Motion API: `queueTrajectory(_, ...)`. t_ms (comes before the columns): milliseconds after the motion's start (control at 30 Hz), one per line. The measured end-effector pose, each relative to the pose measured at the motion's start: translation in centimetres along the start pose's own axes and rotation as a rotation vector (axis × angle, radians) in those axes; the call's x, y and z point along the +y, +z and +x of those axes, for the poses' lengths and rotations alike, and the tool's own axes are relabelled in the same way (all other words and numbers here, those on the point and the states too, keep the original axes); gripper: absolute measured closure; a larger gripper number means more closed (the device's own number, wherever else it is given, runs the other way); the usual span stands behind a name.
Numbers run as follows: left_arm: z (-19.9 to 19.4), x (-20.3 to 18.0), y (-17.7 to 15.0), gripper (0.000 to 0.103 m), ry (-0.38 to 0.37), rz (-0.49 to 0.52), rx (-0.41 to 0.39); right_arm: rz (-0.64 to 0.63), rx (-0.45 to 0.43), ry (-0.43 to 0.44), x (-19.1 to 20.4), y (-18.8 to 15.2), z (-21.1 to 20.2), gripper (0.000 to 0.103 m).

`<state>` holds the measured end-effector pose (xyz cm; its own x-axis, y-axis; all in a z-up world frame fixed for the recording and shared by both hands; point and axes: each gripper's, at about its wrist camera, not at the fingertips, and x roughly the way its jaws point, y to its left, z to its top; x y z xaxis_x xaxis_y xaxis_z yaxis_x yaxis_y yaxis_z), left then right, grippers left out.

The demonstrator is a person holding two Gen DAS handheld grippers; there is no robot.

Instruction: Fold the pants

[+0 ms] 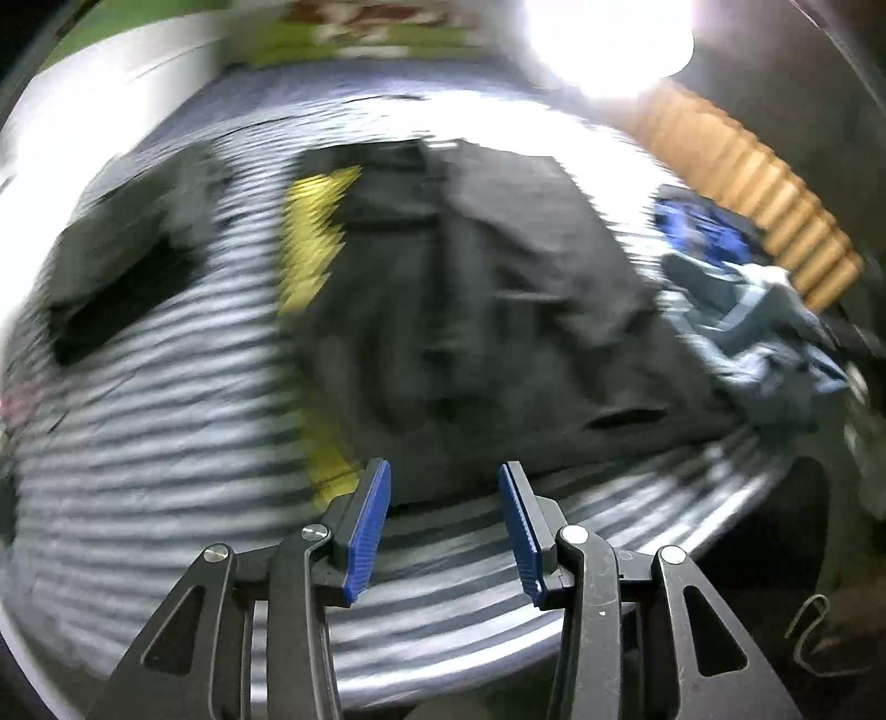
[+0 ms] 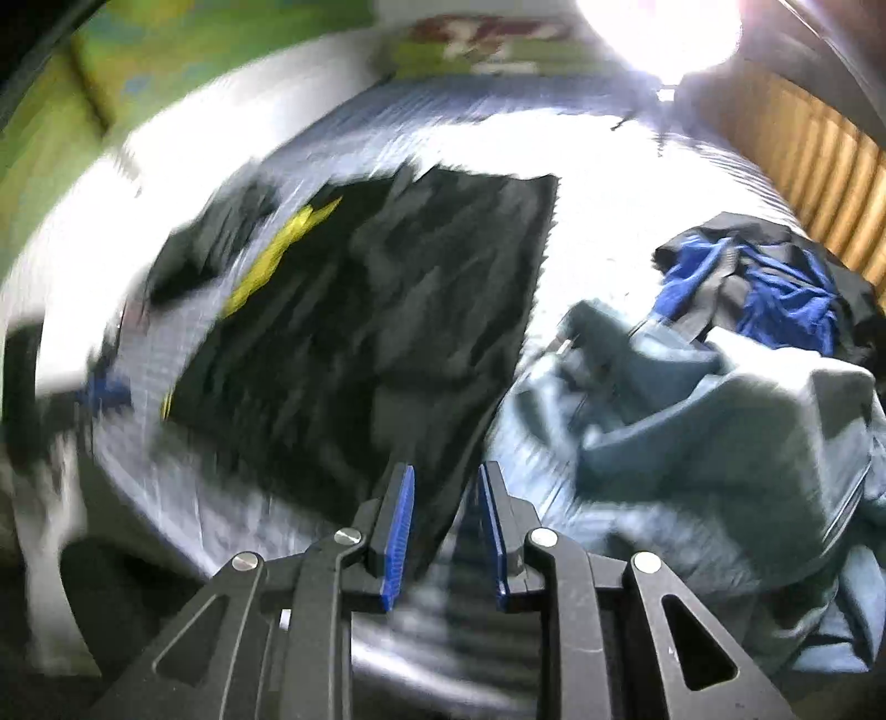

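The dark pants (image 1: 470, 288) lie spread out on a bed with a blue-and-white striped sheet (image 1: 166, 443), roughly in the middle of it, with a yellow stripe (image 1: 310, 238) running along their left edge in both views; heavy motion blur hides seams, pockets and which end is the waist. In the right wrist view the pants (image 2: 360, 343) reach from the far middle of the bed down to the near edge, where a corner of the dark fabric runs between the blue pads of the right gripper (image 2: 446, 526). Its jaws stand a narrow gap apart with the cloth in that gap, but blur makes it impossible to tell whether the pads are pressing on it. The left gripper (image 1: 444, 520) is spread wide, its 2 blue pads well apart, and holds nothing; it hangs over the striped sheet just short of the near hem of the pants. To the left of the pants lies another dark garment (image 1: 127, 266), apart from them on the sheet. To the right sits a heap of grey-blue clothing (image 2: 720, 432), just beside the pants' right edge, and behind it a bright blue and black garment (image 2: 775, 282). A wooden slatted headboard or rail (image 1: 775, 210) runs beyond the heap, and a bright light (image 1: 603, 39) glares at the top.
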<state>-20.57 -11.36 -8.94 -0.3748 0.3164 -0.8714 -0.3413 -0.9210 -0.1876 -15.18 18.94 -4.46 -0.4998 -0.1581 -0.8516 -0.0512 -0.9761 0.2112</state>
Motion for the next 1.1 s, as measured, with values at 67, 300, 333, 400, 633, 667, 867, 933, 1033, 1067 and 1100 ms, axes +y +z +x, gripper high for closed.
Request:
queueTrajectory(67,2.5,-2.9,1.7,0.054,-0.111,0.023,0.005,0.058,-0.042,-0.002,-1.6,2.3,0.5,0.081)
queueTrajectory(300,12.3,-13.2,4.1,0.041,-0.254,0.136,0.103,0.196,-0.012,0.022,-6.2,10.3,6.6,0.077)
queueTrajectory(333,13.6,-13.9,4.1,0.041,-0.254,0.143,0.118,0.214,-0.008,0.019,-6.8,11.3,7.5,0.077)
queueTrajectory(400,16.0,-14.9,4.1,0.041,-0.24,0.149,0.15,0.247,-0.006,0.001,-8.0,13.2,9.2,0.076)
queueTrajectory(633,18.3,-15.3,4.4,0.043,-0.243,0.131,0.125,0.285,-0.024,-0.072,-10.4,19.4,14.3,0.072)
queueTrajectory(667,18.5,-15.6,4.6,0.045,-0.238,0.146,0.123,0.282,-0.026,-0.081,-10.3,20.2,15.1,0.072)
queueTrajectory(867,19.0,-14.9,4.9,0.085,-0.273,0.11,0.115,0.167,0.023,-0.156,-8.1,23.7,21.0,0.065)
queueTrajectory(933,19.2,-14.3,4.8,0.098,-0.326,0.081,0.139,0.124,0.043,-0.244,-7.4,24.3,23.0,0.065)
queueTrajectory(1033,19.0,-14.4,4.6,0.101,-0.337,0.098,0.142,0.099,0.084,-0.307,-7.1,24.3,25.0,0.095)
queueTrajectory(1067,18.8,-14.7,4.5,0.102,-0.341,0.11,0.138,0.094,0.1,-0.315,-7.1,24.2,25.5,0.1)
queueTrajectory(1100,18.6,-14.9,4.5,0.102,-0.345,0.118,0.137,0.088,0.101,-0.317,-7.1,24.0,25.5,0.1)
